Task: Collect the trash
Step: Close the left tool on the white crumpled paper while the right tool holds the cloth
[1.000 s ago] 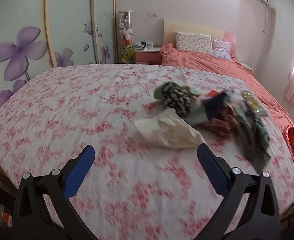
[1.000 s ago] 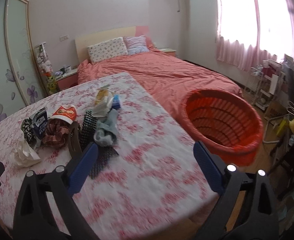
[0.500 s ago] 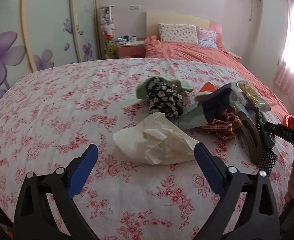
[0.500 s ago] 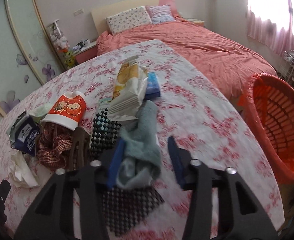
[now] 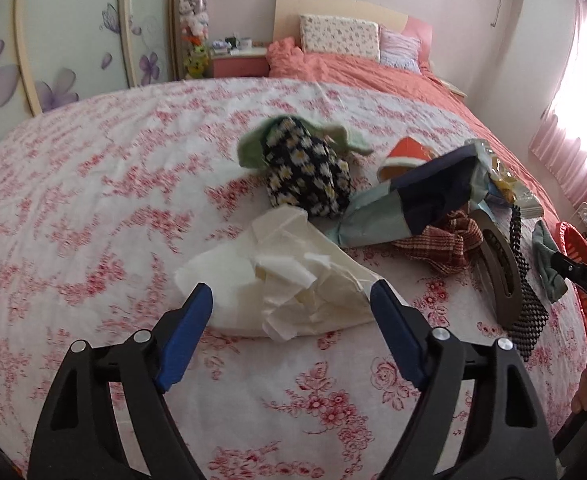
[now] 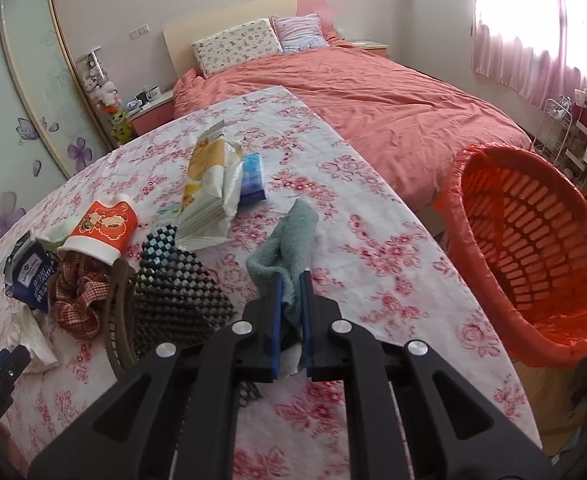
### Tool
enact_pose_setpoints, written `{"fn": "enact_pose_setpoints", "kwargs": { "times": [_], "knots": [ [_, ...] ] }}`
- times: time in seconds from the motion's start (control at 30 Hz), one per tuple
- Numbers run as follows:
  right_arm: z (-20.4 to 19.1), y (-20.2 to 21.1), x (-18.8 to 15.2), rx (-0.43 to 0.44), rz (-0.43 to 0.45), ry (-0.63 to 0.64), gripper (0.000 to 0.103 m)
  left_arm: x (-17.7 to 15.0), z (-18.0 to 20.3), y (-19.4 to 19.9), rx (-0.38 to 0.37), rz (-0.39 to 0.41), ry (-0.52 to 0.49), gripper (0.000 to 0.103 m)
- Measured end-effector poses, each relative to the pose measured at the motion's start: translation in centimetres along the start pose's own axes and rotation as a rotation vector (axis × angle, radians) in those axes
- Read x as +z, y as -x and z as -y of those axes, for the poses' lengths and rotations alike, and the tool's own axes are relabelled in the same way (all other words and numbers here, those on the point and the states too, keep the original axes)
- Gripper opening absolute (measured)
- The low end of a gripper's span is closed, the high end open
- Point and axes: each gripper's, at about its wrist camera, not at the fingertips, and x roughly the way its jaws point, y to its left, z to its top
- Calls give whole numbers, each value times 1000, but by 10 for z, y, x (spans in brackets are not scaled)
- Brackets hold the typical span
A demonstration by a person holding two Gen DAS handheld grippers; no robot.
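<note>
Right gripper [image 6: 291, 292]: jaws nearly closed, pinching grey-blue cloth [image 6: 289, 236]; cloth rises toward 12 o'clock over floral sheet [image 6: 373, 256]. Orange basket [image 6: 533, 248] at 3 o'clock, well apart. Snack bag [image 6: 209, 196], red cup [image 6: 105, 226], black mesh mat [image 6: 177, 288] at 10–11 o'clock.
Left gripper [image 5: 291, 320]: jaws wide, straddling crumpled white paper [image 5: 285, 280]; contact unclear. Daisy-print cloth [image 5: 307, 172] at 12 o'clock.

A home bedroom: a bed [image 6: 373, 96] with pillows [image 6: 237, 46] and headboard [image 6: 213, 24] (coral bedding), pink curtains [image 6: 533, 68], a nightstand [image 5: 239, 66], and flower-printed wardrobe doors [image 5: 73, 32].
</note>
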Motion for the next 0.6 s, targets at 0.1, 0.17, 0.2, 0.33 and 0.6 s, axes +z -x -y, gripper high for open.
{"fn": "enact_pose_setpoints", "kwargs": {
  "times": [0.1,0.17,0.2,0.33,0.6],
  "knots": [
    [3,1,-3,0,-3,-3,10,1,3,-5,-25,-11,9,81],
    [4,3,-5,0,-5,-6,10,2,5,-10,-49,-22,12,74],
    [5,4,-6,-1,-6,-6,10,1,6,-14,-49,-36,12,66],
    [8,11,-9,-6,1,-8,10,-2,11,-6,-94,-15,-26,41],
    [17,31,-10,-5,30,-23,10,-5,8,14,-100,18,-31,26]
  ]
}}
